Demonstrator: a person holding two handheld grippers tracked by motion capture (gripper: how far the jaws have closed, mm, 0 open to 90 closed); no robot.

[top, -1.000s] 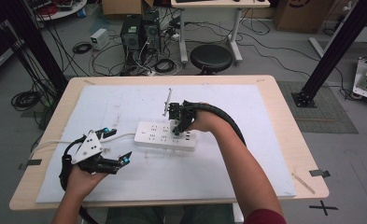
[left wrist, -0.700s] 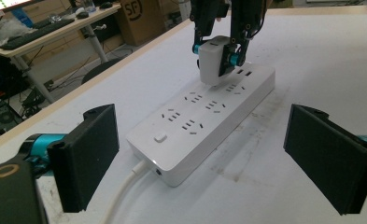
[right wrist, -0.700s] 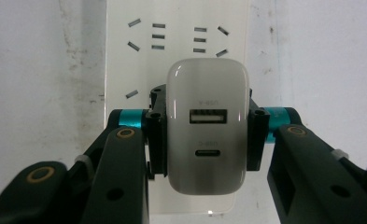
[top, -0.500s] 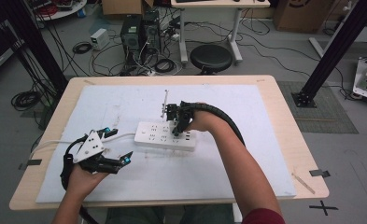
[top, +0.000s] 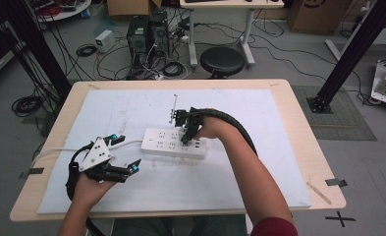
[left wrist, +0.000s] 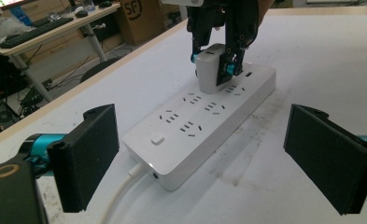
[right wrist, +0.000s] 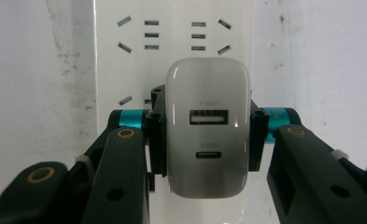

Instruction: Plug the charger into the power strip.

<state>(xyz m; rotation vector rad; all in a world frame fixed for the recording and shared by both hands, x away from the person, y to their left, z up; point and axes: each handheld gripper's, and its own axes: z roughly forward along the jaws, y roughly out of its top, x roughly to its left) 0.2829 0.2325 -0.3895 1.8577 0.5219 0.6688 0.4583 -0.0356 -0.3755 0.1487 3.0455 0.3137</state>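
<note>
The white power strip (top: 173, 143) lies near the middle of the white mat (top: 259, 172) on the wooden table (top: 306, 147). Its white cord (left wrist: 120, 198) leaves the near end in the left gripper view, just beside a small lit indicator. A thin metal rod (top: 173, 108) stands just behind the strip in the high view. Beyond the table, the floor carries computer towers, loose cables and a round black stool (top: 222, 60).

The right hand and gripper body cover the strip's right end in the high view. In the right gripper view the charger hides the sockets beneath it; whether its prongs are fully seated cannot be told.

The charger (right wrist: 207, 126) is a white, glossy block with rounded corners, with 2 ports on its top face: 1 wide slot above 1 small oval. It stands upright on the strip toward its far end in the left gripper view (left wrist: 211, 67).

The right gripper (right wrist: 207, 135) is clamped on the charger, 1 pad on each side. The left gripper (left wrist: 209, 154) hangs released, jaws wide apart, short of the strip's cord end and touching nothing.
</note>
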